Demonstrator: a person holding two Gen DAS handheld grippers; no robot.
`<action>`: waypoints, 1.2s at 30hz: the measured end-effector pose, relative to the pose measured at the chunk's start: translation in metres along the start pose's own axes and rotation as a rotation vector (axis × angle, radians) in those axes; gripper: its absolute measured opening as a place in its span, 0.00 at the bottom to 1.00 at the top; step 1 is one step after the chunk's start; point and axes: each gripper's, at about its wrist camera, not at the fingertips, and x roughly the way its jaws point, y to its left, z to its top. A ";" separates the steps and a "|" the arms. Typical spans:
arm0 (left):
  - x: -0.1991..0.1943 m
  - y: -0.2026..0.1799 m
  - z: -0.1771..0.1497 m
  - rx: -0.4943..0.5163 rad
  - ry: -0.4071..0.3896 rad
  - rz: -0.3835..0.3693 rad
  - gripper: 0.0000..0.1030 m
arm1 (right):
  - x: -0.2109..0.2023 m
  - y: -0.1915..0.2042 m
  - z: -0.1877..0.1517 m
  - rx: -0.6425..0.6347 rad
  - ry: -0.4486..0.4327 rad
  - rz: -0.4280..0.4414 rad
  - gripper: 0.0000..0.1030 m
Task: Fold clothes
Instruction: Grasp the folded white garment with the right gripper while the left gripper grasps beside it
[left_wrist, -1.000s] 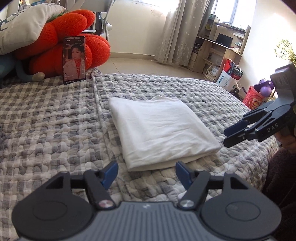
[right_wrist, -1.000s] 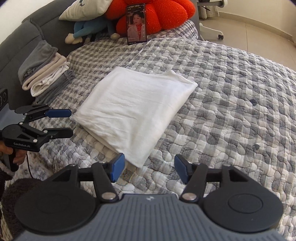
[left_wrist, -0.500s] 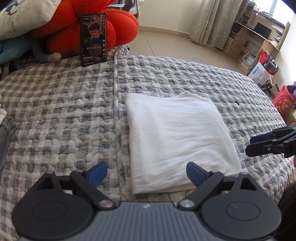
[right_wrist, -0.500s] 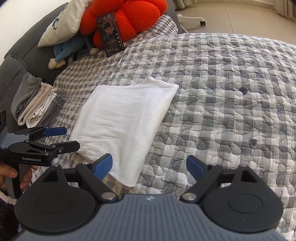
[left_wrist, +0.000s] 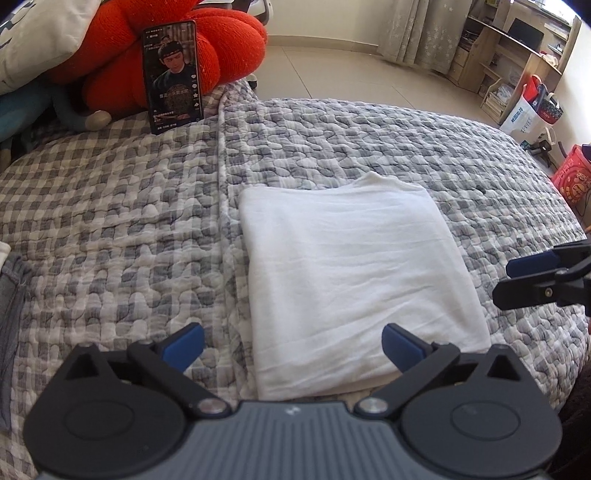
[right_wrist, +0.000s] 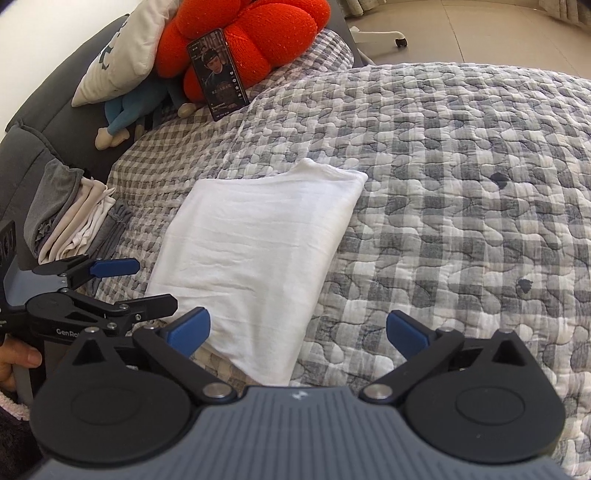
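A white garment (left_wrist: 354, 273) lies folded into a neat rectangle on the grey checked quilt (left_wrist: 110, 236); the right wrist view shows the garment (right_wrist: 255, 254) too. My left gripper (left_wrist: 291, 341) hovers open over its near edge, nothing between the blue pads. At the garment's near right corner my right gripper (right_wrist: 297, 330) stands open as well, holding nothing. Each gripper shows in the other's view: the right gripper (left_wrist: 517, 278) beside the garment's right edge, the left gripper (right_wrist: 147, 284) at its left edge.
A phone (left_wrist: 173, 75) leans against a red cushion (left_wrist: 221, 48) at the head of the bed. A stack of folded clothes (right_wrist: 70, 218) lies at the left by the dark headboard. A white pillow (right_wrist: 122, 48) and a blue soft toy sit behind it. The bed edge drops off at right.
Both grippers have opened wider and shifted: the left one moved left and forward over the garment's near edge, the right one swung to the near right corner. The garment has stayed put.
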 end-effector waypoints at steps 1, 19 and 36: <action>0.001 0.000 0.001 0.003 0.004 0.001 0.99 | 0.001 0.000 0.000 0.001 0.001 0.000 1.00; 0.017 0.023 0.010 -0.079 -0.043 -0.189 0.99 | 0.020 -0.012 0.010 0.094 -0.090 0.043 1.00; 0.061 0.071 -0.004 -0.420 -0.158 -0.487 0.66 | 0.039 -0.031 0.015 0.183 -0.183 0.151 0.58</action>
